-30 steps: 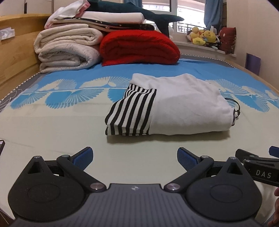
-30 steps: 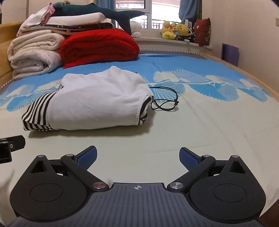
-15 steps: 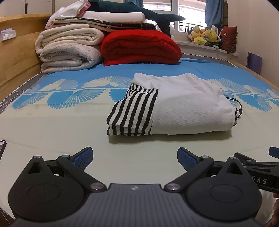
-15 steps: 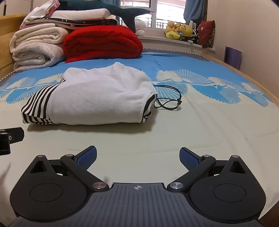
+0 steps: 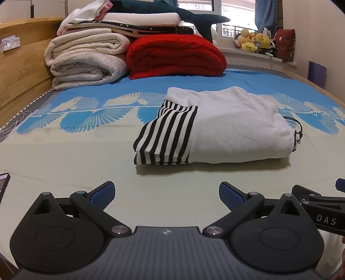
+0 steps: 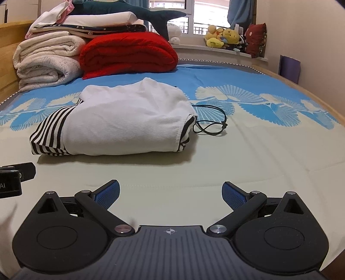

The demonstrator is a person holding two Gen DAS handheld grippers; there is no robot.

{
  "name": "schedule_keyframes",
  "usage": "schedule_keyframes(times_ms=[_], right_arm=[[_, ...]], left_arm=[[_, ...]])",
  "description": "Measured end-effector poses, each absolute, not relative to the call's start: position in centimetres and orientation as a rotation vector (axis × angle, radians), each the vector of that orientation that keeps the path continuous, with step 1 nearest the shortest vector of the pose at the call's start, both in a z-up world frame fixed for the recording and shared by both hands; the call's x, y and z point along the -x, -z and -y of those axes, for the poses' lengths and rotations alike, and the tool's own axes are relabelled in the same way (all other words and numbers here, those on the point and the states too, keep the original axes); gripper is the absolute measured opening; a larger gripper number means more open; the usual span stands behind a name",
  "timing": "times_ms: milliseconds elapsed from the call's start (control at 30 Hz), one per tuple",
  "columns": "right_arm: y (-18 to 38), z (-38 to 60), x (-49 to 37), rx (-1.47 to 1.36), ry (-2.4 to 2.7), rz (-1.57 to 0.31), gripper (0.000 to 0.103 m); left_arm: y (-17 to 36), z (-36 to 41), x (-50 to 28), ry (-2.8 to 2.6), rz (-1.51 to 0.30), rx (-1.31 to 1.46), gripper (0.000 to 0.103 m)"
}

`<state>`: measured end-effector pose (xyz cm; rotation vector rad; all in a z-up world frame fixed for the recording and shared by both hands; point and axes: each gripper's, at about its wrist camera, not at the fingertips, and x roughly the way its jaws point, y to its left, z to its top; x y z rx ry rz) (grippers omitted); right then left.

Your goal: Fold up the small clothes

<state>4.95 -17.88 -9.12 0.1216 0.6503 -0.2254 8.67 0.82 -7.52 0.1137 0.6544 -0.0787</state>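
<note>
A folded white garment (image 5: 232,127) (image 6: 127,122) with a black-and-white striped part at its left end lies flat on the bed sheet (image 5: 64,155) (image 6: 269,155). A black drawstring loop (image 6: 210,127) trails from its right end. My left gripper (image 5: 167,192) hovers open, nearer than the garment, nothing between its blue pads. Likewise my right gripper (image 6: 170,191) stands open and empty, short of the garment's near edge. In the left wrist view the right gripper's black body (image 5: 321,206) shows at the right edge.
Rolled white blankets (image 5: 86,64), a red quilt (image 5: 176,56) and a shark plush (image 5: 168,8) are stacked at the bed's far end. Plush toys (image 6: 226,36) sit on the window sill. A wooden bed frame (image 5: 19,71) runs along the left. A phone corner (image 5: 4,183) shows far left.
Both grippers have drifted slightly, so the garment sits a little differently in each view. Both stay open and the garment has not moved.
</note>
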Motion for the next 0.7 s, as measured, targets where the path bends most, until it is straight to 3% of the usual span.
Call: schedule_keyframes(times_ms=[700], right_arm=[[9.13, 17.19, -4.93, -0.097, 0.216, -0.650, 0.100]], left_arm=[[7.74, -0.83, -8.74, 0.065, -0.659, -0.126, 0.103]])
